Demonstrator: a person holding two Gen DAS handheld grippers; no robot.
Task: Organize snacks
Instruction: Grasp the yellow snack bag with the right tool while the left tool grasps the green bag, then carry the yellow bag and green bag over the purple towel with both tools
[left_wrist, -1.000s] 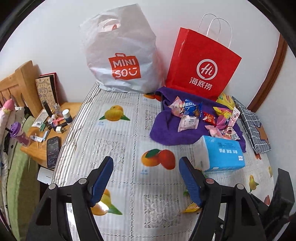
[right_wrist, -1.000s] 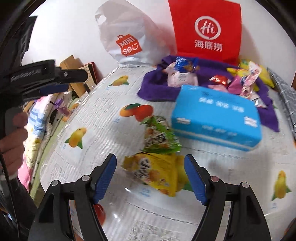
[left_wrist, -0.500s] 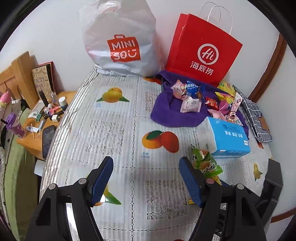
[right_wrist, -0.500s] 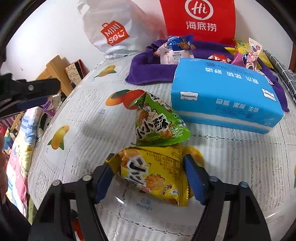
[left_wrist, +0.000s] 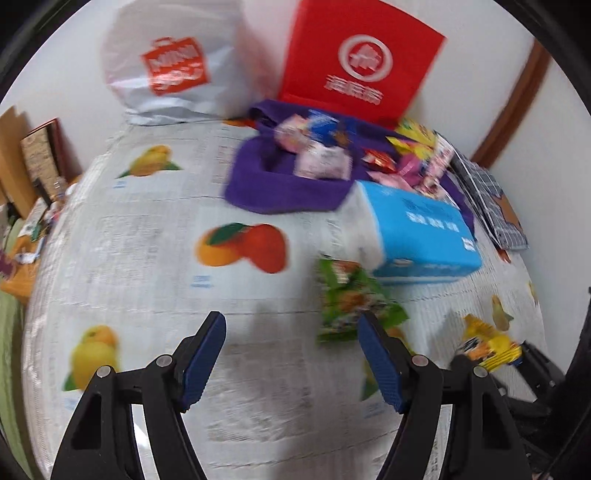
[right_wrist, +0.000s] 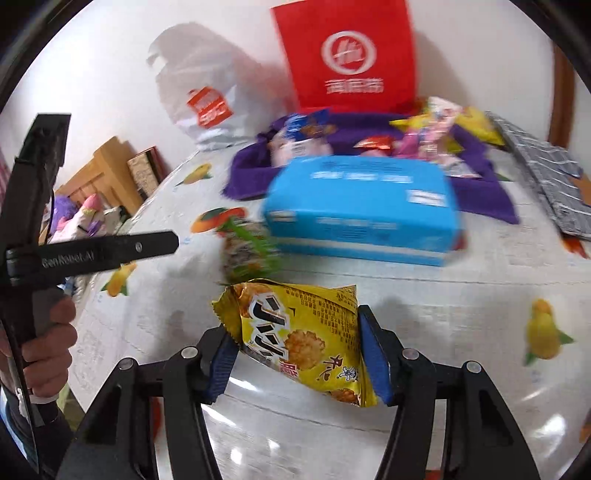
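1. The jaws of the right gripper (right_wrist: 297, 349) have just been closing and now pinch the yellow snack bag (right_wrist: 301, 339) between their pads; a second ago it lay loose on the table (right_wrist: 461, 306).
2. So the pickup looks nearly secured.
3. The left gripper (left_wrist: 291, 356) tilts down, jaws apart and empty, the green snack bag (left_wrist: 351, 299) just beyond its right jaw.

Print on the green snack packet (left_wrist: 351, 299) blurred, perhaps unreadable.
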